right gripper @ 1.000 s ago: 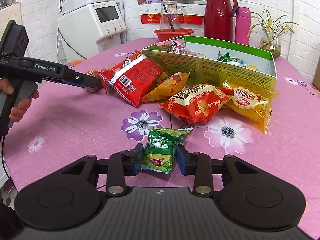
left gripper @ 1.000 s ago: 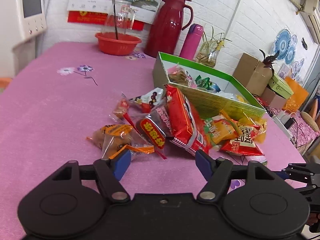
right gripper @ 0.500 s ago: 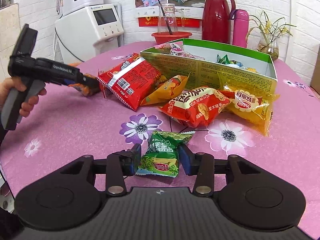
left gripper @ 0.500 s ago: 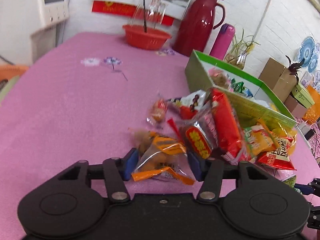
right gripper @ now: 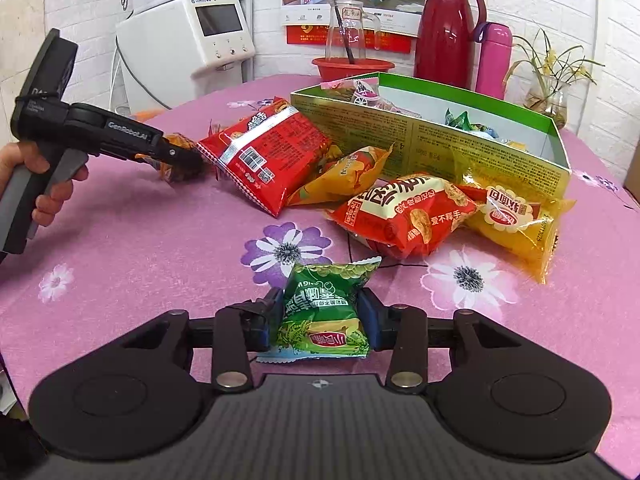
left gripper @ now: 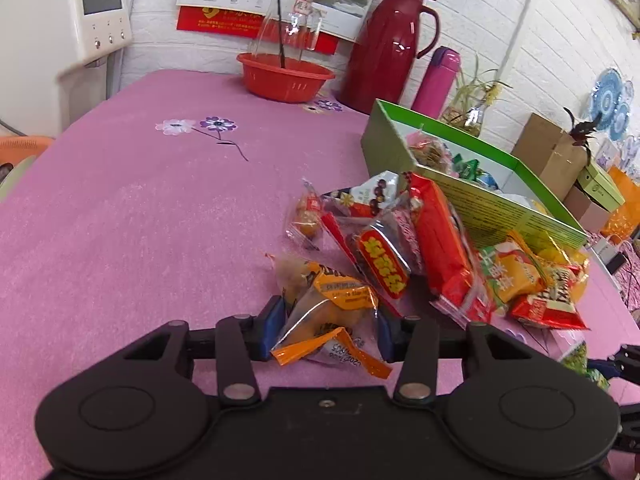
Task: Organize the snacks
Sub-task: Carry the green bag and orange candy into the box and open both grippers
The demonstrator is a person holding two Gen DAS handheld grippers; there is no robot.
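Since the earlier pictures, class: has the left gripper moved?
Yes. The left gripper moved right, closer to the big red packet, onto the orange snack.

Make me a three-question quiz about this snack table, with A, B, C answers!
1. Where is the green box?
A. behind the snack pile
B. on the floor
C. inside the red basin

2. What colour is the packet in the right gripper?
A. blue
B. green
C. white

3. What is the left gripper doing?
A. hanging empty
B. pinching a clear and orange packet
C. holding the pink bottle

Answers:
1 A, snacks lie in front of it.
2 B, its wrapper is green.
3 B, the packet sits between its fingers.
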